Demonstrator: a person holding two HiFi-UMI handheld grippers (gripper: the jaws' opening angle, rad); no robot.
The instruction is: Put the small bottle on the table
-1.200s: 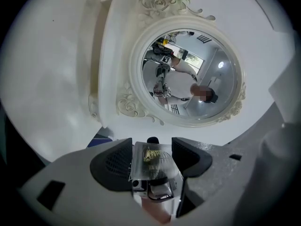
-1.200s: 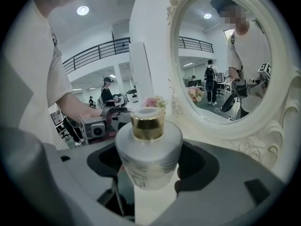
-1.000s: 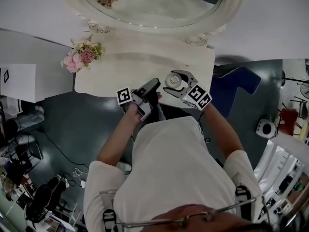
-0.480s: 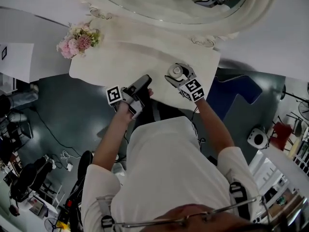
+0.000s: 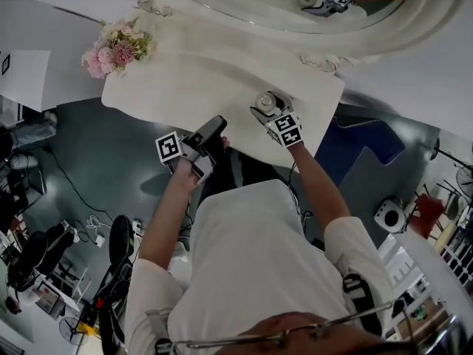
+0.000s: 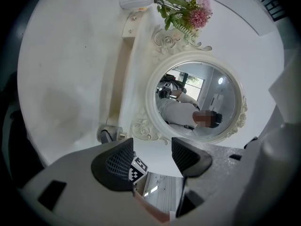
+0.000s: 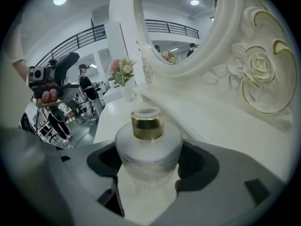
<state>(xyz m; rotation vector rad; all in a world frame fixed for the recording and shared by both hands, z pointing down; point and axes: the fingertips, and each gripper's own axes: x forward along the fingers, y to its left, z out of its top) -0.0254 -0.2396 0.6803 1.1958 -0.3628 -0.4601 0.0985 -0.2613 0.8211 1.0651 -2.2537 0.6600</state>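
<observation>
The small bottle (image 7: 148,145) is frosted white with a gold collar, and my right gripper (image 7: 149,161) is shut on its body, one jaw on each side. In the head view the small bottle (image 5: 264,102) and right gripper (image 5: 270,112) are over the right front part of the white dressing table (image 5: 192,87). Its base is hidden, so I cannot tell if it touches the top. My left gripper (image 5: 210,131) hovers at the table's front edge. In its own view the left gripper (image 6: 151,155) is open and holds nothing.
An oval mirror (image 5: 244,6) in a carved white frame stands at the table's back and also shows as the mirror (image 6: 197,100) in the left gripper view. A bunch of pink flowers (image 5: 114,44) sits at the table's left end. A blue seat (image 5: 362,150) stands right of the table.
My right gripper has carried the bottle from the table's front edge further in over the top. The left gripper stays near the front edge. The head camera has shifted.
</observation>
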